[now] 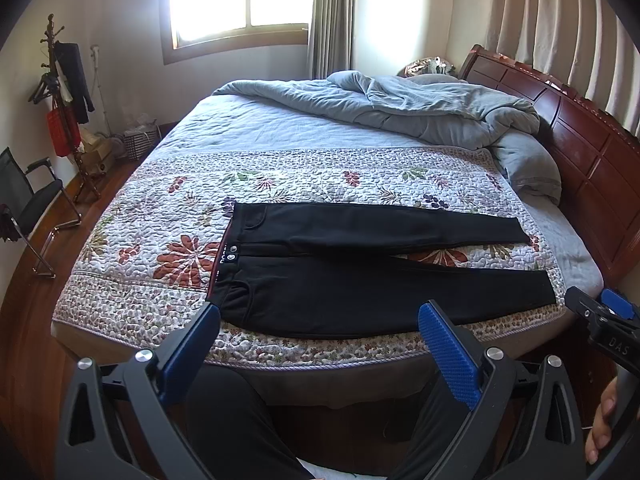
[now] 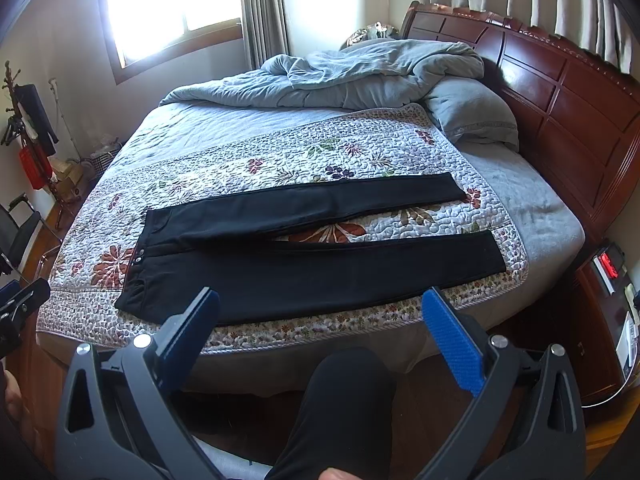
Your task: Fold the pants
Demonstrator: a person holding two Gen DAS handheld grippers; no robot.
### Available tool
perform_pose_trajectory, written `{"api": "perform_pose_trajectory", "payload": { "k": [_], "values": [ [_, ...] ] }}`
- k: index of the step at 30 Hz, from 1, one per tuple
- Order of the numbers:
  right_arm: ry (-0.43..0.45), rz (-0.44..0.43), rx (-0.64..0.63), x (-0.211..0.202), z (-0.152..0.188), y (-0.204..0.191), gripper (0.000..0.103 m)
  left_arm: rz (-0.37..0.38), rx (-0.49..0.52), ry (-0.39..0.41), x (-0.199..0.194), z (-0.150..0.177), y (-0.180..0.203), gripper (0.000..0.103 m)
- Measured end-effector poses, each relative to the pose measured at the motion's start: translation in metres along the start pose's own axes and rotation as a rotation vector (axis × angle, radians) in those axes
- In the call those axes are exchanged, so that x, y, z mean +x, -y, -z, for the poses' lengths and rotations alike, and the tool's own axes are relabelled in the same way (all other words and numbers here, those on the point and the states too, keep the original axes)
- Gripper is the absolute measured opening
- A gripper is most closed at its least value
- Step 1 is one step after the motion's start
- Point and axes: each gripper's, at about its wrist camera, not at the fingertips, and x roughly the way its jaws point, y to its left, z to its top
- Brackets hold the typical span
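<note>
A pair of black fabric pants lies flat on a floral quilted bedspread, waistband toward nine o'clock, legs splayed toward three o'clock. The left gripper, black with blue ribbed pads, hovers at six o'clock with fingers spread wide, holding nothing. The right gripper hangs likewise, fingers wide and empty. A rumpled grey duvet sits at twelve o'clock beside a dark red wooden headboard.

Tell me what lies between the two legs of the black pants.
Between the black pants' legs shows a bare wedge of the floral quilted bedspread, clearest in the right wrist view.
</note>
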Motion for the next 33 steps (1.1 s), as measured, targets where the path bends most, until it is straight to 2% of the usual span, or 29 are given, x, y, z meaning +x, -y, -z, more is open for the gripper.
{"api": "perform_pose_trajectory", "payload": {
  "k": [30, 32, 33],
  "values": [
    [-0.03, 0.001, -0.01, 0.022, -0.004, -0.002, 0.101, -0.01, 0.011, -0.023, 0.022, -0.003, 0.001, 0.099],
    [-0.008, -0.014, -0.016, 0.029, -0.005, 0.0, 0.1, 0.002, 0.024, -0.019, 0.034, -0.002, -0.002, 0.099],
    [0.018, -0.052, -0.022, 0.035, -0.005, 0.003, 0.101, 0.023, 0.032, -0.023, 0.042, -0.002, -0.005, 0.099]
  ]
}}
